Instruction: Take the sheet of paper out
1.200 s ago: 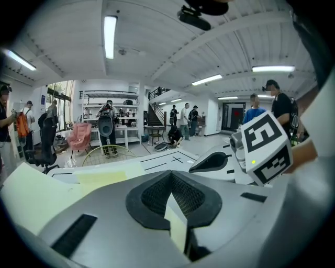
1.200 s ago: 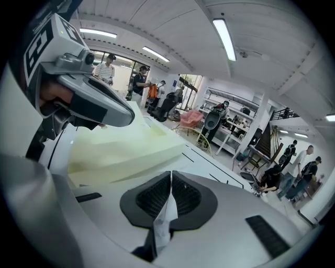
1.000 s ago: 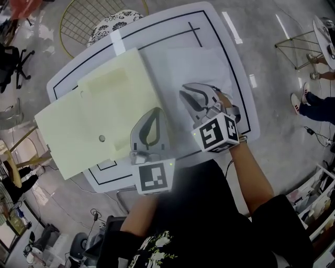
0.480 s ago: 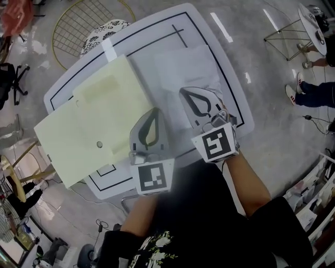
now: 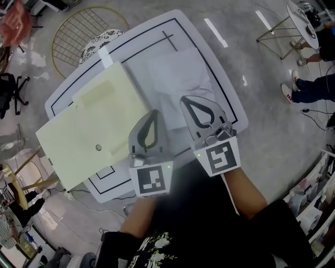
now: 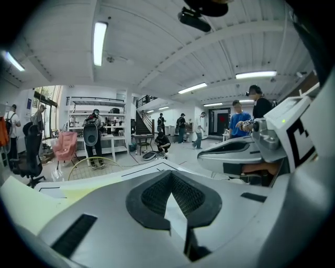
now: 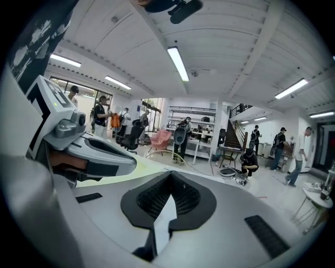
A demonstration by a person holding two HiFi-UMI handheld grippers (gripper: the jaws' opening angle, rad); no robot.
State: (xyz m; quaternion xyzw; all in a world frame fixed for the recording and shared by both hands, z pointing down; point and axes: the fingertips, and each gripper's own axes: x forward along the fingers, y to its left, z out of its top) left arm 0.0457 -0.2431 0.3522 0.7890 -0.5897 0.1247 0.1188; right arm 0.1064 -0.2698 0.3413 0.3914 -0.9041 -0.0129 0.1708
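Observation:
A white sheet of paper [image 5: 178, 73] lies flat on the white table [image 5: 230, 94], right of an opened pale yellow folder [image 5: 99, 120] whose left part hangs over the table's edge. My left gripper [image 5: 152, 116] hovers shut over the folder's near right corner and holds nothing. Beside it, my right gripper [image 5: 189, 103] is shut and empty above the sheet's near edge. The left gripper view shows shut jaws [image 6: 170, 178] with the right gripper [image 6: 235, 152] beside them. In the right gripper view the jaws [image 7: 168, 178] are shut too, and the left gripper [image 7: 89, 152] shows at the left.
A gold wire chair [image 5: 78, 26] with a patterned cushion stands beyond the table's far left corner. People's legs [image 5: 309, 89] and a small round table [image 5: 306, 13] are at the far right. An office chair [image 5: 8, 89] stands to the left. A strip of white tape [image 5: 106, 56] marks the table.
My right gripper has drawn back from over the white sheet toward the table's near edge and turned level with the left one. The left gripper has barely moved. The paper and folder lie as before.

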